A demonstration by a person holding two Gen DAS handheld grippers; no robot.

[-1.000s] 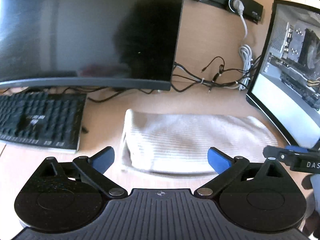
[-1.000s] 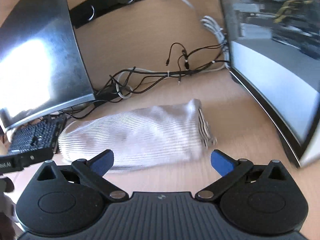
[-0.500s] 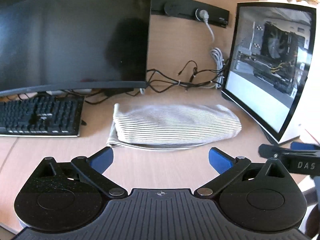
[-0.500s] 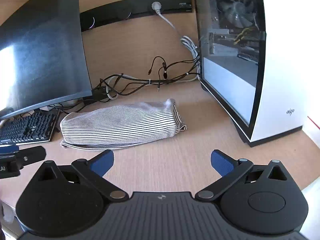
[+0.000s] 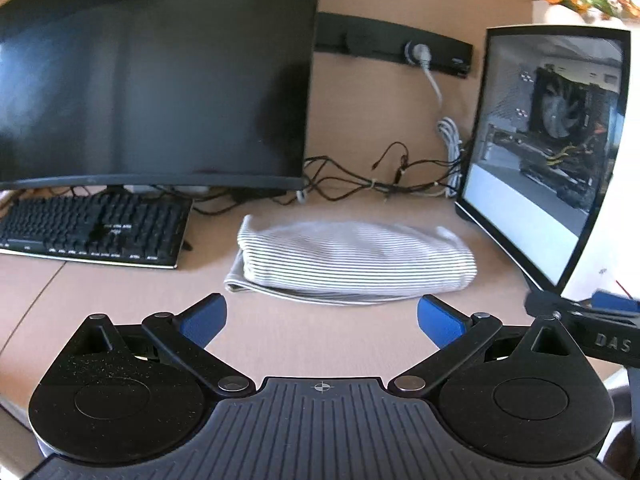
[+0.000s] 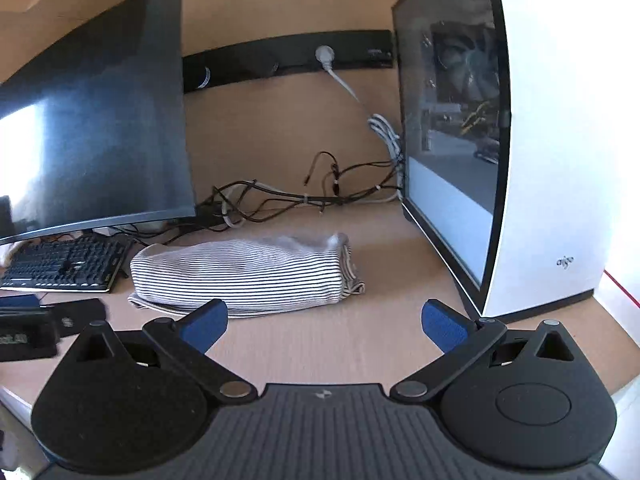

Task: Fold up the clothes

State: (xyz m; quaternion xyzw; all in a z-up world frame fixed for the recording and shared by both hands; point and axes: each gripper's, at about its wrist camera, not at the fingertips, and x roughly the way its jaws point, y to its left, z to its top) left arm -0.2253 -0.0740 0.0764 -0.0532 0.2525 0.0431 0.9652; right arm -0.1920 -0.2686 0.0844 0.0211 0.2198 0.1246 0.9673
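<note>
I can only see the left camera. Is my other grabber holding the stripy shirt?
Observer: No. The right camera shows the right gripper open and empty, just short of the shirt.
Operator: What's the shirt's other end like?
Observer: Its layered edges are stacked there, facing the computer case.
Operator: Is that case all glass?
Observer: No, its front is plain white, with a small logo low down.

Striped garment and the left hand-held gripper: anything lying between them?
Nothing: in the left wrist view only bare desk separates the open left hand-held gripper from the striped garment.
</note>
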